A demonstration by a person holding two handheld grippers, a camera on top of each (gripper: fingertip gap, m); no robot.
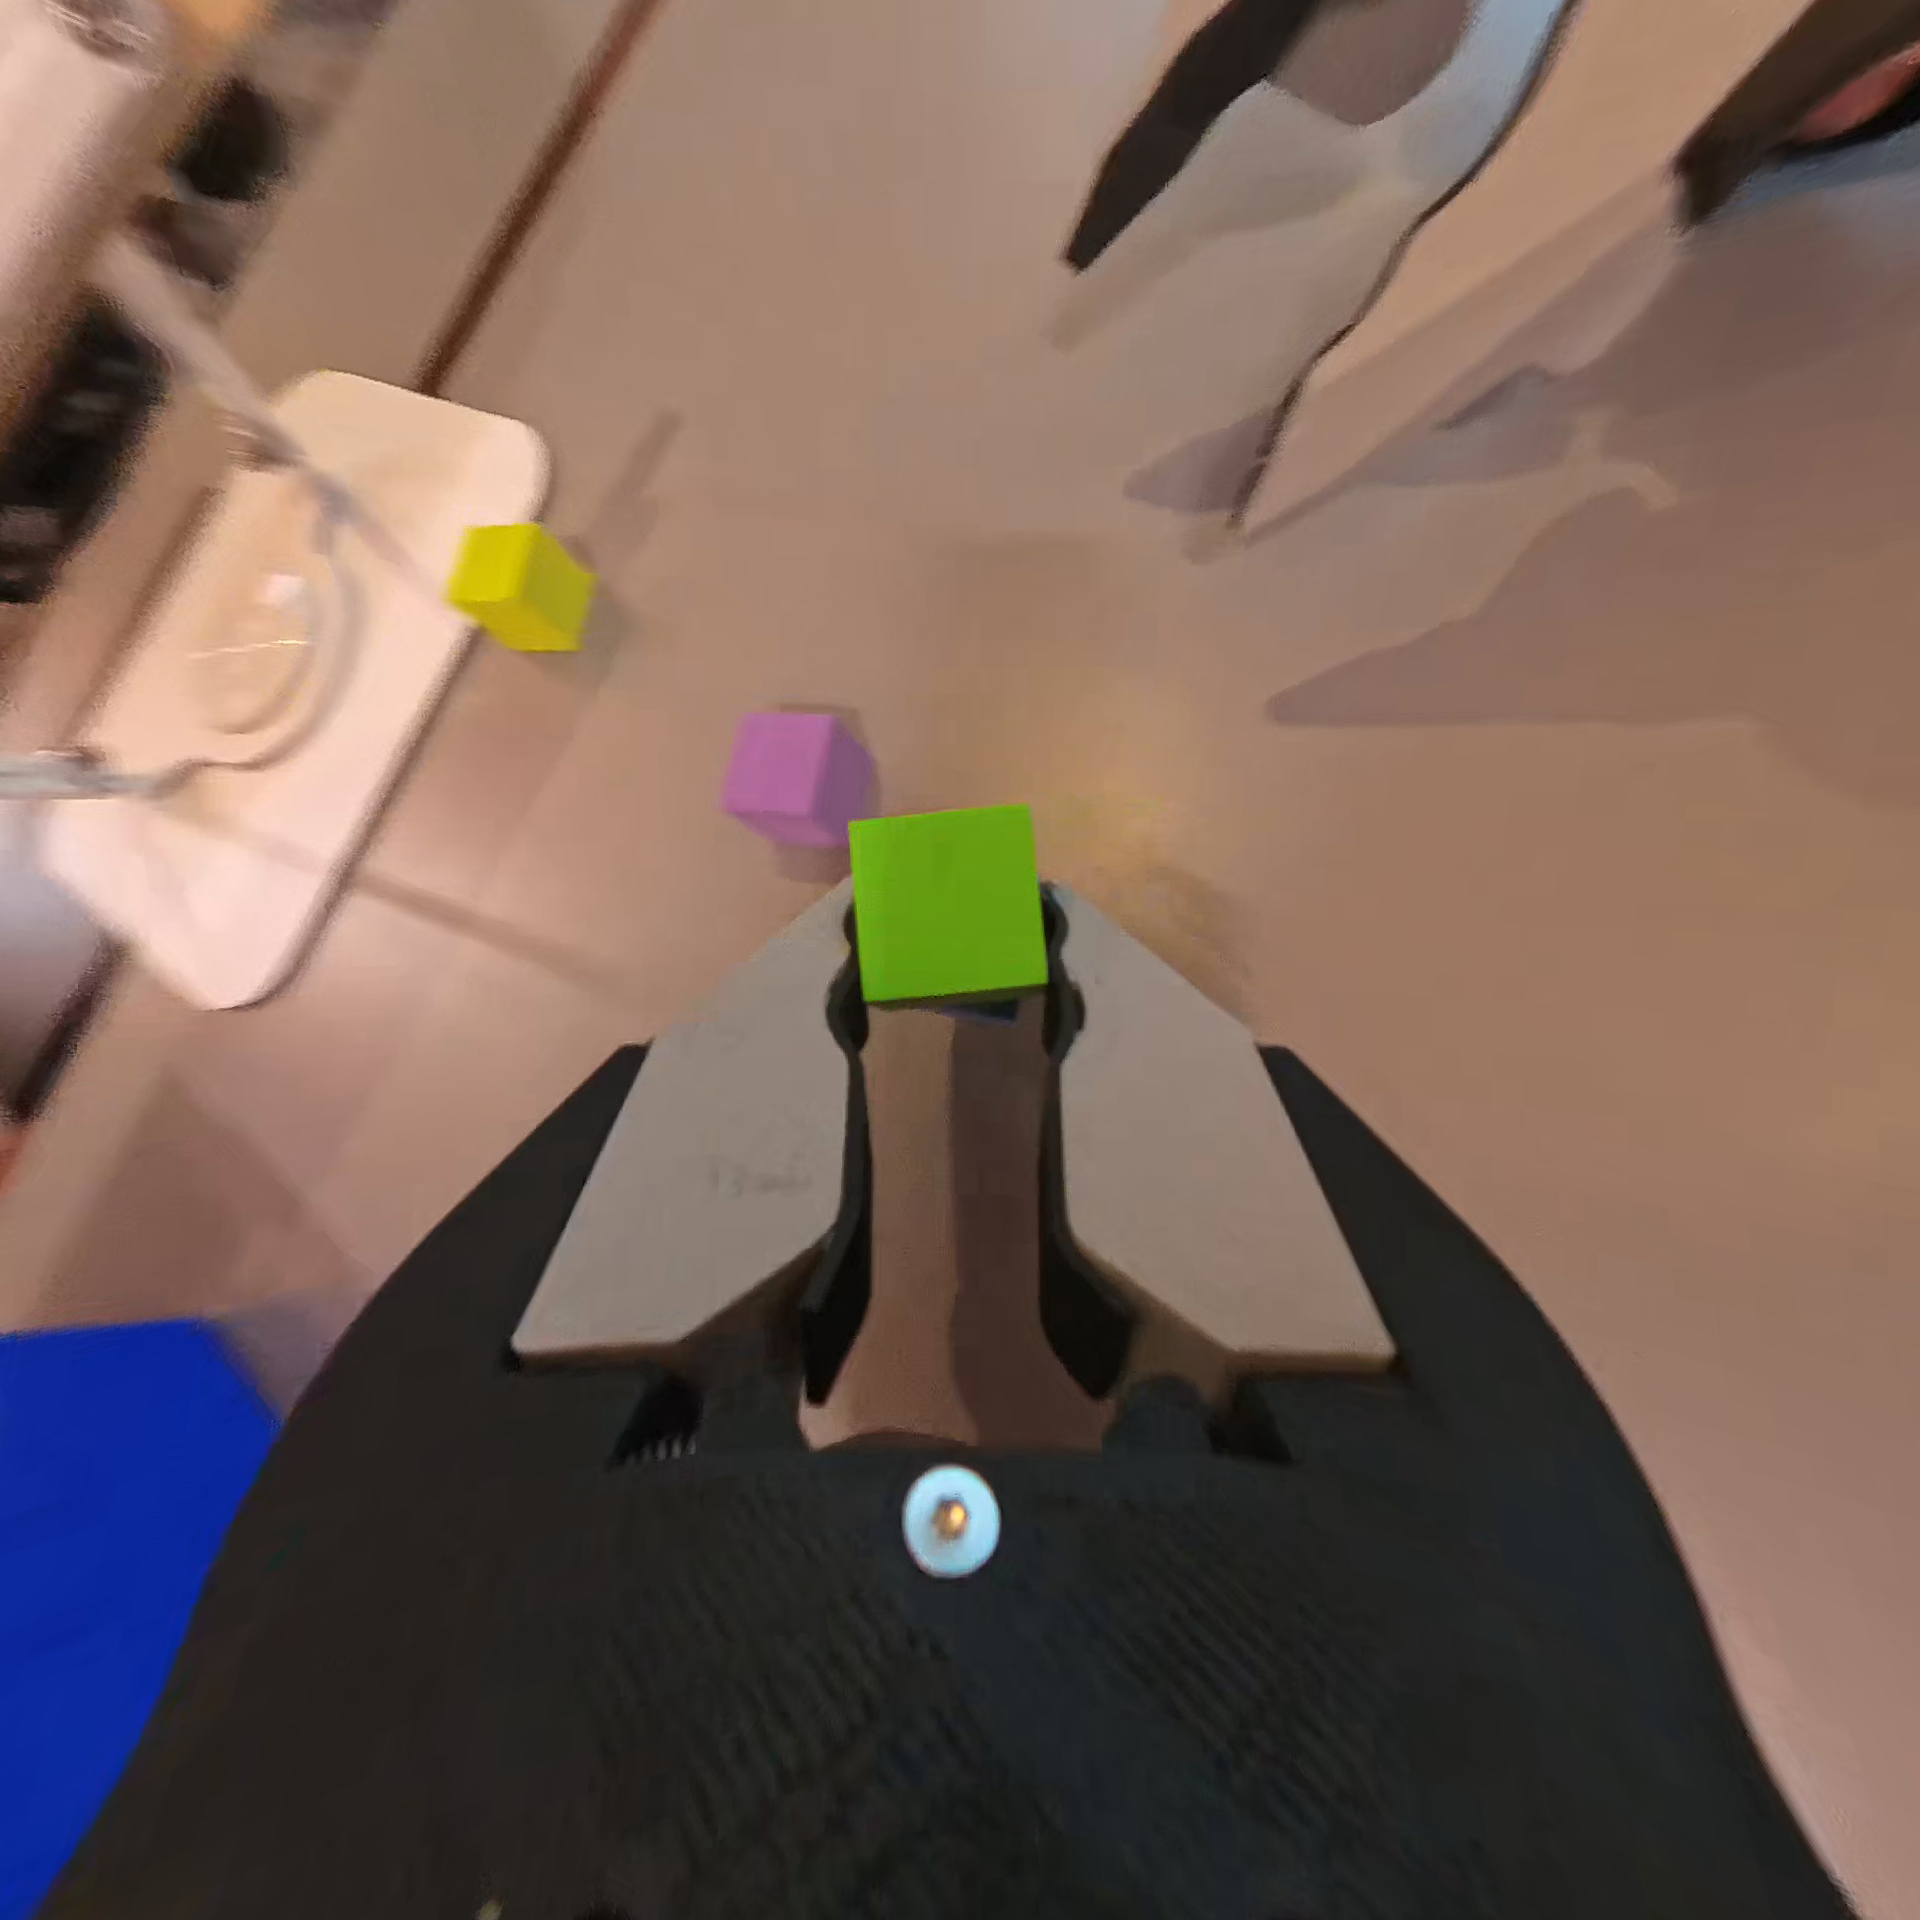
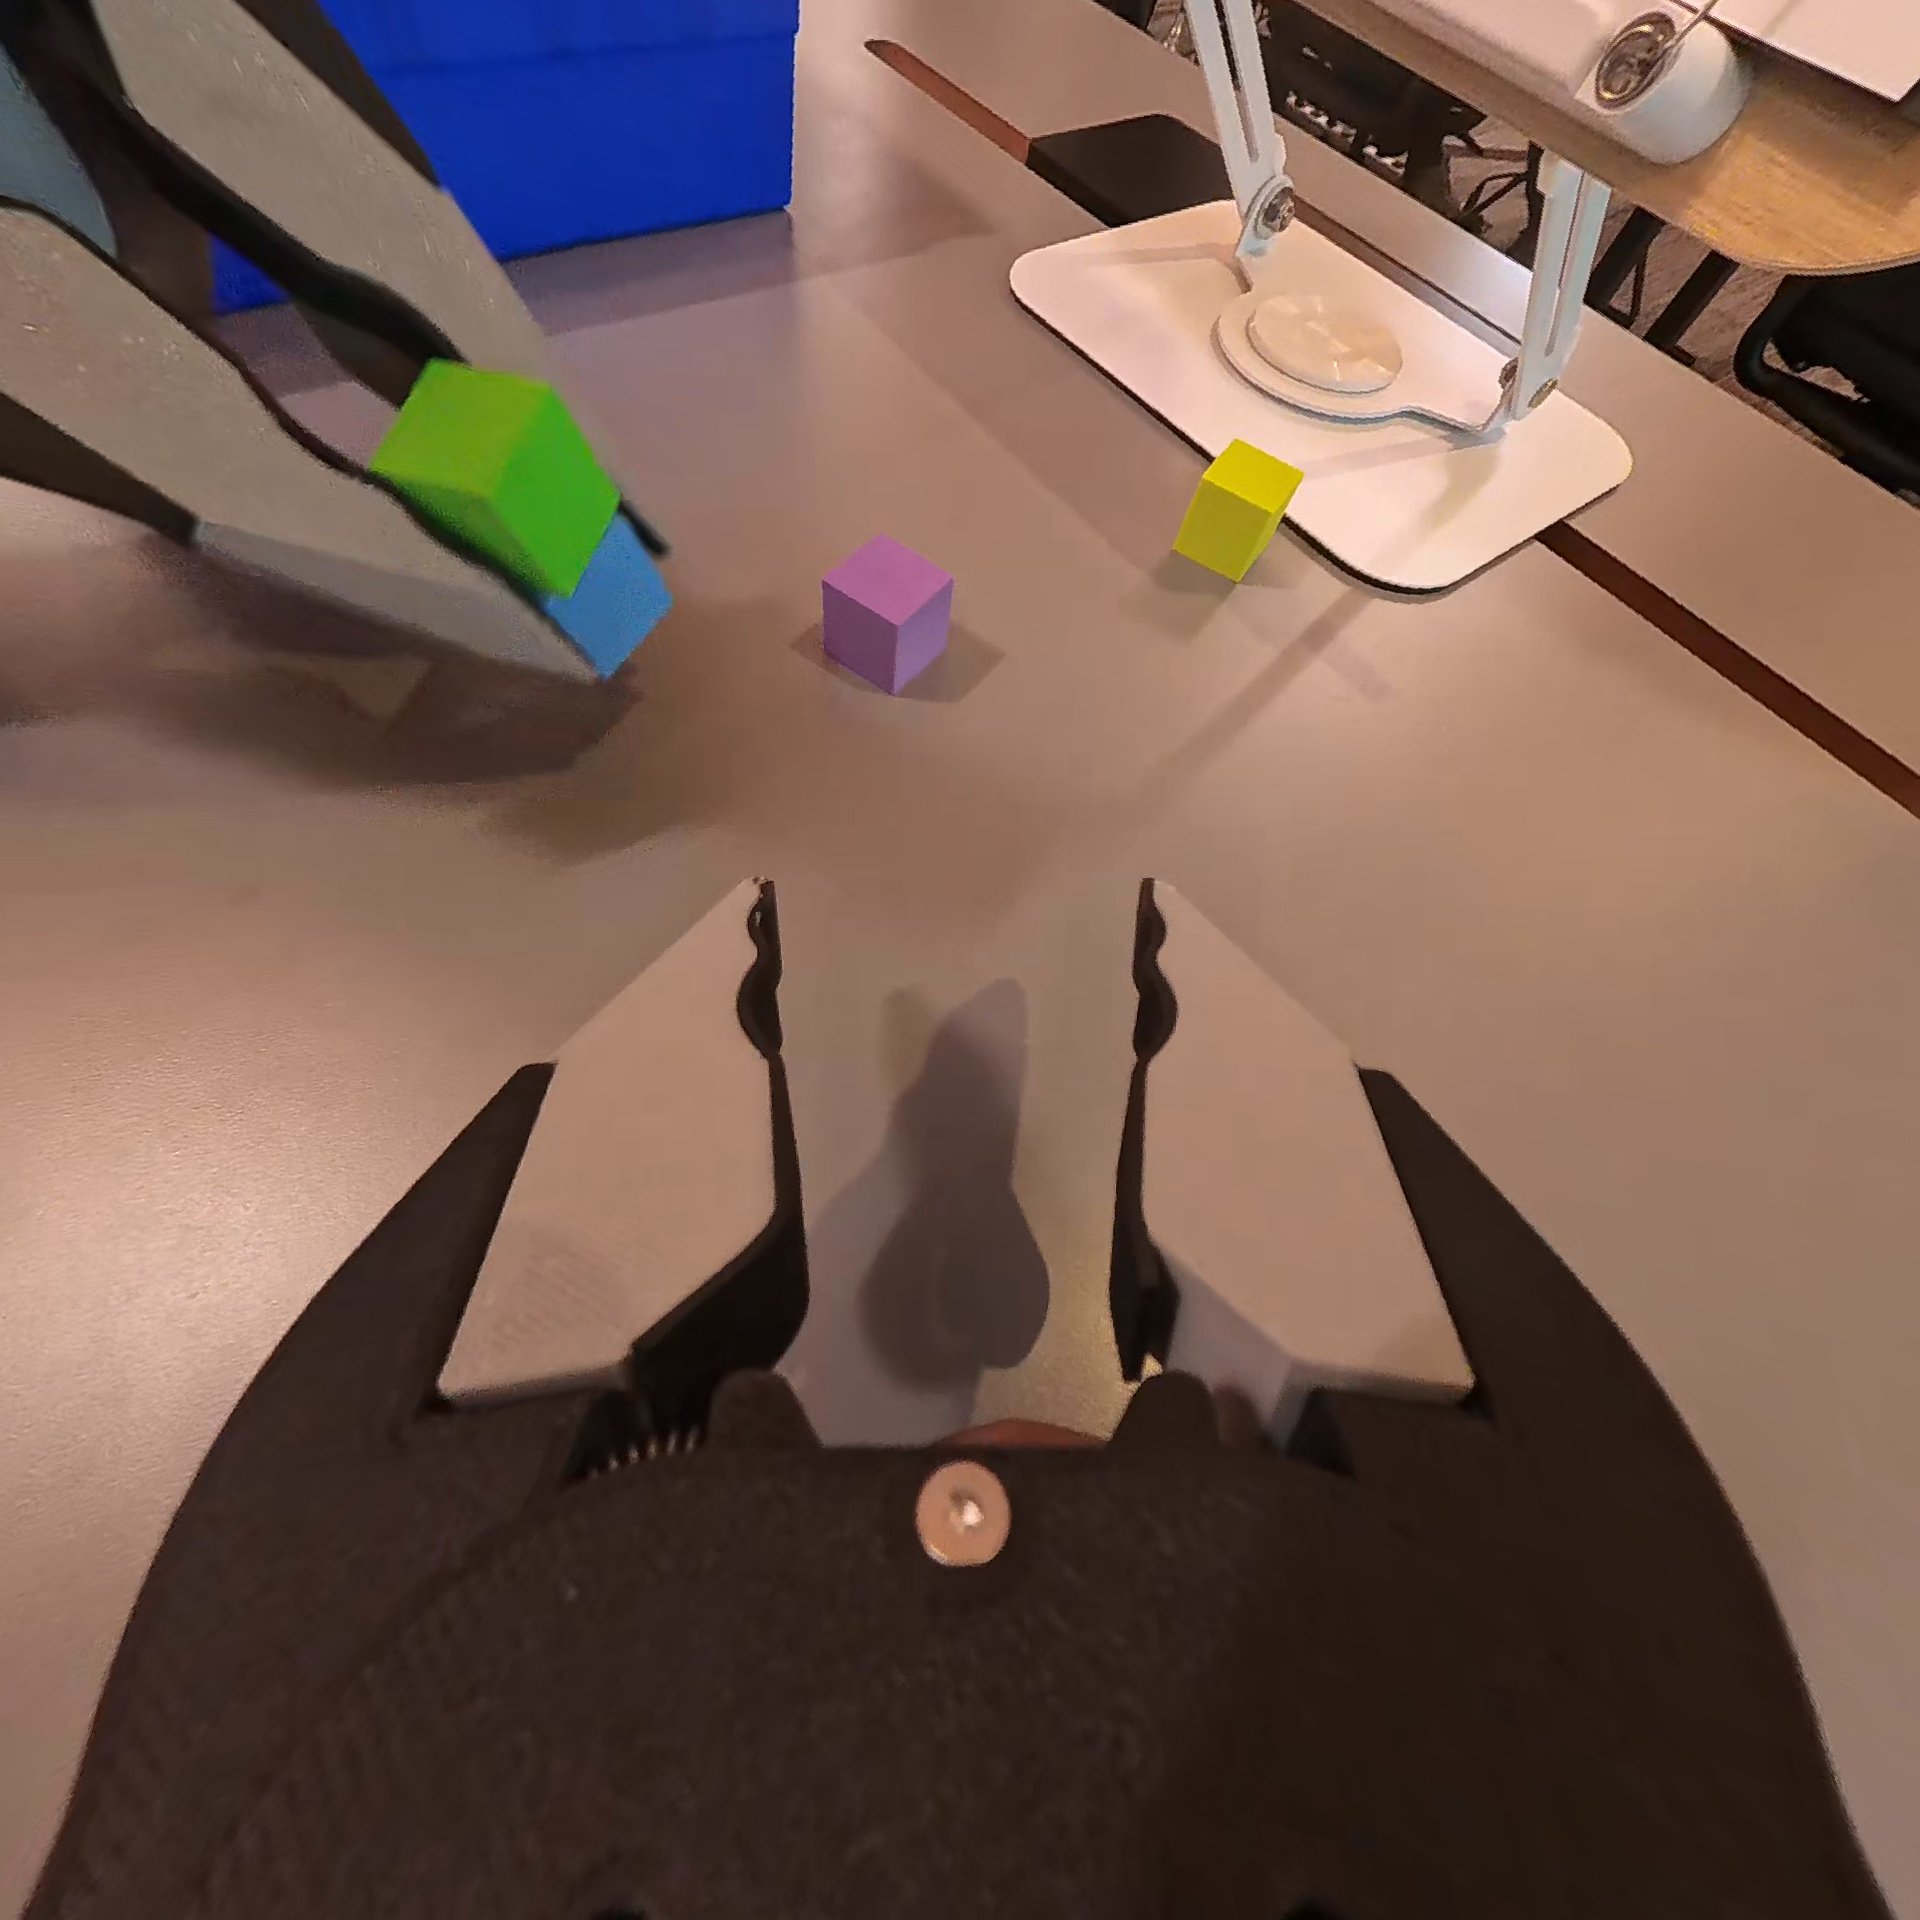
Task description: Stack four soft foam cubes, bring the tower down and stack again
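Note:
My left gripper (image 1: 948, 902) is shut on a green foam cube (image 1: 945, 904), with a pad on each side of it. A blue cube (image 1: 987, 1010) peeks out right under the green one. The right wrist view shows the left gripper (image 2: 621, 605) at the upper left, low over the table. There the green cube (image 2: 499, 473) sits on the blue cube (image 2: 618, 608) between its fingers. I cannot tell whether the pads also press on the blue cube. A purple cube (image 2: 885, 611) and a yellow cube (image 2: 1236, 507) stand apart on the table. My right gripper (image 2: 951, 894) is open and empty above bare table.
A white stand base (image 2: 1455, 457) lies at the back right, and the yellow cube leans against its edge. A blue box (image 2: 603, 125) stands at the back left. A dark seam (image 2: 1714, 655) runs along the table on the right. The left wrist view is blurred. My left tips are about 35 cm from the dark seam (image 2: 1714, 655), my right tips only 25 cm.

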